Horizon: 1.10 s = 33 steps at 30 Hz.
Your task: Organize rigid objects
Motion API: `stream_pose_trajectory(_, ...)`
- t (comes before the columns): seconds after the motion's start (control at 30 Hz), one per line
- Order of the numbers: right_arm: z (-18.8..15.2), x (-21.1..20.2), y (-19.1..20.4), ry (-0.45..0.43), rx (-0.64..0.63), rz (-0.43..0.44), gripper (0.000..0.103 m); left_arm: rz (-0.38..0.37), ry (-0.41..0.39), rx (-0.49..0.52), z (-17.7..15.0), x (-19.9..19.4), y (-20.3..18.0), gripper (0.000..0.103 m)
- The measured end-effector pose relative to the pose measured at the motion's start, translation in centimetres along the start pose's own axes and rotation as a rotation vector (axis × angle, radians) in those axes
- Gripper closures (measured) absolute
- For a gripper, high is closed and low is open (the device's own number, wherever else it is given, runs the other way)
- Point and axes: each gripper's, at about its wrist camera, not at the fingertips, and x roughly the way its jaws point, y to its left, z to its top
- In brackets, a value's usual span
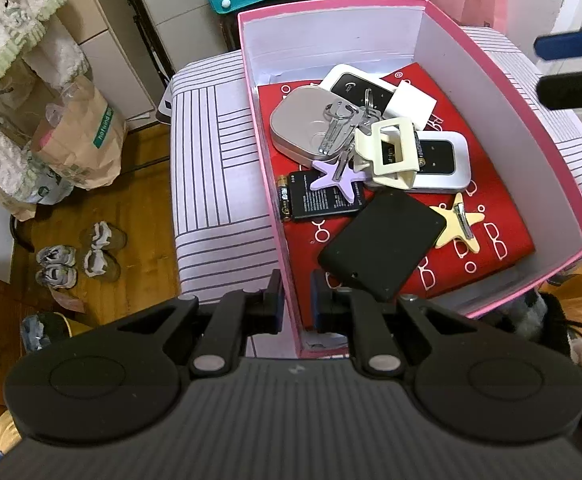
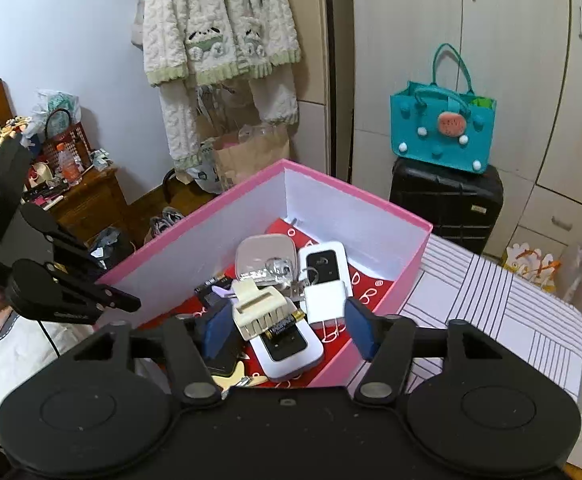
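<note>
Left wrist view: left gripper (image 1: 294, 300) clamped on the near wall of the pink box (image 1: 563, 184), keys (image 1: 341, 128), cream clip (image 1: 391, 152), black case (image 1: 379, 240) inside; right wrist view: right gripper (image 2: 287, 330) open, empty, above the box's near corner.

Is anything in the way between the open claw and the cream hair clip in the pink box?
Nothing visible blocks it. The right claw hangs open right above the cream hair clip, which lies on top of the pile inside the pink box.
</note>
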Motion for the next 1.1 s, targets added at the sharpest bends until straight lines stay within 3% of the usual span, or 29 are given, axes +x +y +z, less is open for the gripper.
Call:
stream_pose_trajectory(0.07,0.0,-0.6,0.1,0.002,0.004,-0.001,0.032,0.002,-0.011,-0.007,-0.1,-0.6,-0.1,0.09)
stream_pose_trajectory(0.13,-0.3,-0.8,0.3,0.014,0.001,-0.027,0.022,0.005,-0.031,-0.017,-0.3,-1.3,-0.2,0.089)
stream_pose_trajectory(0.23,-0.8,-0.7,0.7,0.031,0.012,-0.176,0.012,0.038,-0.092,-0.025,-0.5,-2.8,-0.7,0.088)
stream_pose_trajectory(0.33,-0.7,-0.3,1.4,0.062,-0.018,-0.316,0.011,0.07,-0.173,-0.026,-0.6,-4.2,-1.3,0.088)
stream_pose_trajectory(0.57,-2.1,-3.1,0.9,-0.047,0.047,-0.298,0.011,-0.015,-0.289,-0.039,-1.6,-7.0,-3.3,0.085)
stream_pose_trajectory(0.77,-3.7,-4.4,0.6,-0.098,0.084,-0.419,0.011,-0.076,-0.312,-0.067,-2.5,-5.9,-6.2,0.084)
stream_pose_trajectory(0.9,-5.4,-6.5,0.3,-0.128,0.128,-0.433,0.011,-0.068,-0.359,-0.088,-3.1,-6.0,-7.7,0.083)
stream_pose_trajectory(0.97,-6.5,-7.7,-0.2,-0.137,0.178,-0.431,0.011,-0.054,-0.389,-0.101,-3.6,-6.3,-8.4,0.078)
stream_pose_trajectory(1.0,-6.9,-8.2,-0.4,-0.147,0.203,-0.443,0.011,-0.049,-0.402,-0.105,-3.7,-6.4,-8.7,0.073)
stream_pose_trajectory(1.1,-8.5,-9.6,-0.1,-0.204,0.23,-0.515,0.011,-0.043,-0.436,-0.126,-4.6,-6.7,-9.6,0.072)
